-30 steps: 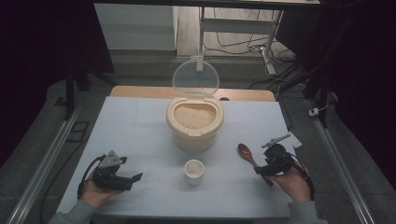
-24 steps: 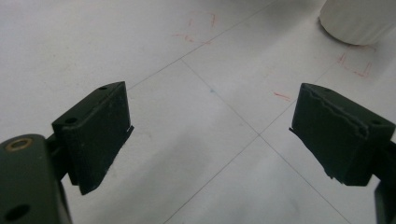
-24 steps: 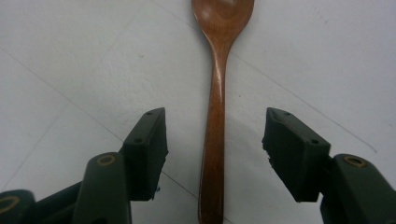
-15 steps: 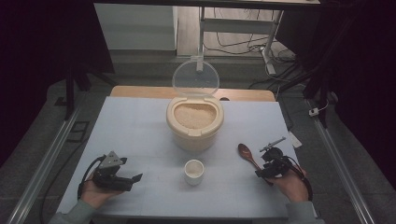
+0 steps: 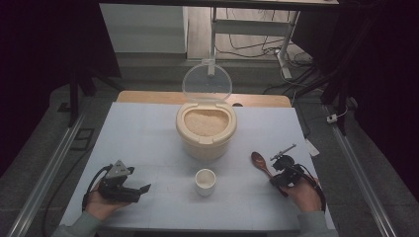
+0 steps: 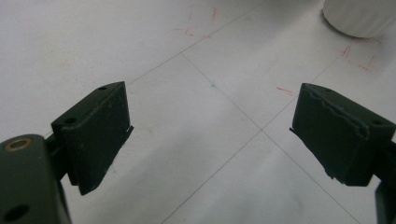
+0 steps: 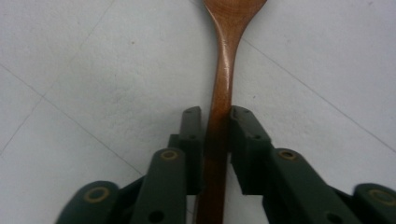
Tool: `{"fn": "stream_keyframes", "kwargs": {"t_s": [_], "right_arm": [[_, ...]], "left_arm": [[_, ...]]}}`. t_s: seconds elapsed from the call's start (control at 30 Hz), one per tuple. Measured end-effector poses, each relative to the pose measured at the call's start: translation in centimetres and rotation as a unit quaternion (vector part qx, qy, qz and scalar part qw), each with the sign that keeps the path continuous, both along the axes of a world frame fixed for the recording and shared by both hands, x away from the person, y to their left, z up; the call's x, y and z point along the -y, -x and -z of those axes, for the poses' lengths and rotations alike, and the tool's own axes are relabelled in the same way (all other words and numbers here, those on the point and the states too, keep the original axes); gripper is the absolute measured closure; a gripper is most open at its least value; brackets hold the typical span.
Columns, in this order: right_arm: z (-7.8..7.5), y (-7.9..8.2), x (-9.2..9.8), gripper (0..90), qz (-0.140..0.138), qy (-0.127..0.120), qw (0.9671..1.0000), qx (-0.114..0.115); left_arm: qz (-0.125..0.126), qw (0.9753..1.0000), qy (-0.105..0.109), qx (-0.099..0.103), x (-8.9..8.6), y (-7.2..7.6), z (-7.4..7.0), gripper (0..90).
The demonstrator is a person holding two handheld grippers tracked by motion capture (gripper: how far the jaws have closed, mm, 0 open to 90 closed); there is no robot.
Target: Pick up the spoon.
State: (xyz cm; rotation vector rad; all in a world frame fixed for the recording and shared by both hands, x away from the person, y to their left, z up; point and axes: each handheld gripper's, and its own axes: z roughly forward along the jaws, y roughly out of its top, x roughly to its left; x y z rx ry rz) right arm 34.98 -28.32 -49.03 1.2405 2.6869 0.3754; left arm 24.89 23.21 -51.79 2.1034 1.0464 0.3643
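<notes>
While the right gripper (image 7: 215, 140) sits low at the near right of the table (image 5: 148, 133), its jaws are clamped on the handle of a wooden spoon (image 7: 223, 79). Spoon runs straight up between the jaws in the right gripper view, bowl end cut off at the top edge. From the high view the spoon (image 5: 259, 161) lies on the table w/ its bowl pointing far-left, just left of the right gripper (image 5: 277, 173), which the right hand (image 5: 305, 193) holds.

Left gripper (image 5: 143, 190) is at the near left, held by the left hand (image 5: 99, 202), jaws pointing right toward the table middle. Left gripper view: jaws spread wide, nothing between them but bare table w/ thin grid lines & faint red marks; edge of a white cup (image 6: 359, 16) at top right.

Cup (image 5: 205, 181) stands near-centre, between the two grippers, apart from both. Just beyond it is a cream tub (image 5: 206, 138) full of pale grain, prob. rice, w/ its clear round lid (image 5: 207, 84) standing open at the far side.
</notes>
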Motion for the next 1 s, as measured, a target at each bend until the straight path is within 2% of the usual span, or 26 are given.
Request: {"fn": "stream_keyframes", "kwargs": {"t_s": [0.2, 0.33, 0.4, 0.57, 0.6, 0.67, 0.7, 0.77, 0.8, 0.93, 1.0], "right_arm": [[0.0, -0.2, -0.3, 78.9, 0.000, 0.005, 1.0000, -0.007], [0.0, 0.0, -0.2, 79.1, -0.004, 0.004, 1.0000, 0.003], [-0.1, 0.0, -0.1, 79.2, -0.007, 0.004, 1.0000, 0.000], [-0.1, 0.0, 0.3, 79.2, -0.008, -0.013, 0.9999, 0.008], [-0.4, 0.1, 0.5, 79.2, -0.004, -0.018, 0.9997, 0.017], [-0.6, 0.2, 0.7, 79.2, -0.005, -0.024, 0.9995, 0.018], [-1.0, 0.3, 0.9, 79.2, -0.005, -0.040, 0.9989, 0.026], [-1.3, 0.4, 1.0, 79.2, -0.005, -0.044, 0.9986, 0.031], [-1.8, 0.6, 1.3, 79.2, -0.007, -0.051, 0.9977, 0.043], [-2.8, 1.0, 1.5, 79.2, -0.008, -0.066, 0.9960, 0.060], [-3.8, 1.4, 1.4, 79.2, -0.016, -0.082, 0.9935, 0.077]], "left_arm": [[0.001, 1.0000, -0.003, -0.003, 0.1, 0.0, 0.1, 11.2], [0.001, 1.0000, -0.005, -0.003, 0.0, 0.0, 0.1, 11.2], [0.001, 1.0000, -0.005, -0.003, 0.0, 0.0, 0.1, 11.2], [0.000, 1.0000, -0.005, -0.003, -0.2, 0.0, 0.2, 11.2], [-0.001, 1.0000, -0.005, -0.003, -0.2, 0.0, 0.2, 11.2], [-0.001, 1.0000, -0.005, -0.003, -0.2, 0.0, 0.2, 11.2], [0.000, 1.0000, -0.006, -0.003, -0.1, 0.0, 0.2, 11.2], [0.000, 1.0000, -0.006, -0.003, -0.1, 0.0, 0.2, 11.2], [0.000, 1.0000, -0.006, -0.003, -0.1, 0.0, 0.2, 11.2], [0.000, 1.0000, -0.007, -0.004, -0.1, 0.0, 0.2, 11.2], [0.000, 1.0000, -0.007, -0.004, -0.1, 0.0, 0.2, 11.2]]}}
